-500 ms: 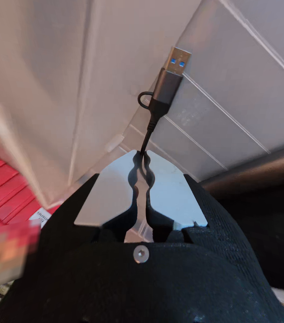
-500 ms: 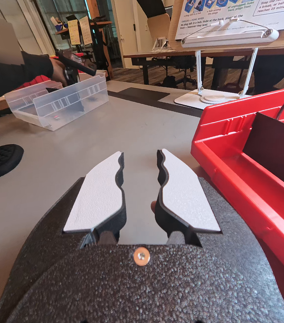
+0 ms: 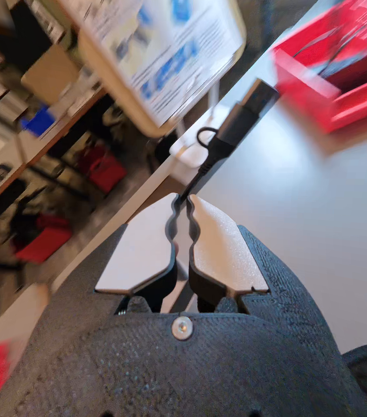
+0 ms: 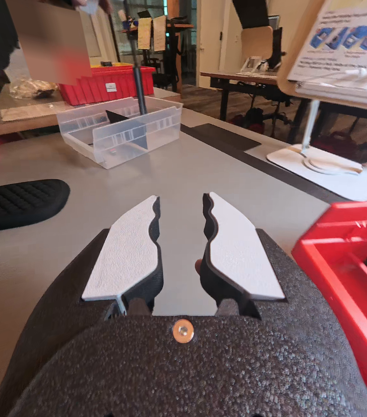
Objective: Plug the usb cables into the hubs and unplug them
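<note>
Only blurred writing on tilted instruction sheet (image 3: 166, 56).

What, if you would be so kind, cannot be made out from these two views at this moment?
- Left wrist view: motion blur smears the red bin; whether it holds a hub cannot be told.
- Left wrist view: the USB cable disappears behind the left claw; its far end is hidden.
- Right wrist view: the frame edge cuts off the red bin.
- Right wrist view: the clear bin contents are too small.
</note>
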`<state>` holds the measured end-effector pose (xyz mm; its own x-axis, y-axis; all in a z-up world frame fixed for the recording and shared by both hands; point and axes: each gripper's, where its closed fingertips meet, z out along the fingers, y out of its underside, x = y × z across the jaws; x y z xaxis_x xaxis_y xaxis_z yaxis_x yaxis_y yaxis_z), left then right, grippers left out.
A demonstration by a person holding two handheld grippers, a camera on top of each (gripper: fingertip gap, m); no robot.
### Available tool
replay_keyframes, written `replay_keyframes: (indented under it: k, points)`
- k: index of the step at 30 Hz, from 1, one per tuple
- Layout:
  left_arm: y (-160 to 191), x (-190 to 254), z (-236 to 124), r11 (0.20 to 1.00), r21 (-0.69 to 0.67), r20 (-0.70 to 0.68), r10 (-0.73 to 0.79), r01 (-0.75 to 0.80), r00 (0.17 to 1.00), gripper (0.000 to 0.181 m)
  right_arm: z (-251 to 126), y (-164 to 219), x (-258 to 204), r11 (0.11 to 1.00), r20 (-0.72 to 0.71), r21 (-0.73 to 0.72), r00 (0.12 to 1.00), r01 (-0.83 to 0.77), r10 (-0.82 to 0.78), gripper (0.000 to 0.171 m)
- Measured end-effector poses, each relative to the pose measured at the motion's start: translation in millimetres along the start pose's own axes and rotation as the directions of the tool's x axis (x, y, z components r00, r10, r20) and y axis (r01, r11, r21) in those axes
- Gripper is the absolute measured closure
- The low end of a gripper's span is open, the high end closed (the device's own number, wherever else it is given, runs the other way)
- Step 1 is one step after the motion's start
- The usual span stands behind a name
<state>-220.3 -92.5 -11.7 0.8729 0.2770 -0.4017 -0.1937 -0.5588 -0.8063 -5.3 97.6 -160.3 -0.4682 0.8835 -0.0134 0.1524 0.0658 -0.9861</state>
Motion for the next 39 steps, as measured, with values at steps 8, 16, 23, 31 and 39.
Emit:
replay_keyframes:
  k: [8,16,23,31,39]
  points:
    - [-46,181,38,0.907,0.308,-0.421,-0.143,0.289,0.896,0.177,67,27,-53,0.964,0.203,-0.258,0.979,0.059,-0.005,0.113]
    - [-39,242,55,0.858,0.262,-0.652,-0.18,0.442,0.736,0.177,63,77,-90,0.937,0.447,-0.343,0.889,0.065,0.102,0.139]
    - [-46,251,41,0.78,0.23,-0.787,-0.202,0.581,0.582,0.177,66,71,-103,0.95,0.545,-0.312,0.824,0.028,0.155,0.126]
    - [-26,217,51,0.735,0.169,-0.783,-0.305,0.657,0.542,0.146,45,27,-98,0.968,0.632,-0.164,0.733,-0.19,0.251,0.154]
    - [15,264,64,0.91,0.116,-0.768,-0.173,0.399,0.617,0.141,21,-19,-27,0.771,0.561,-0.014,0.633,-0.637,0.533,0.155]
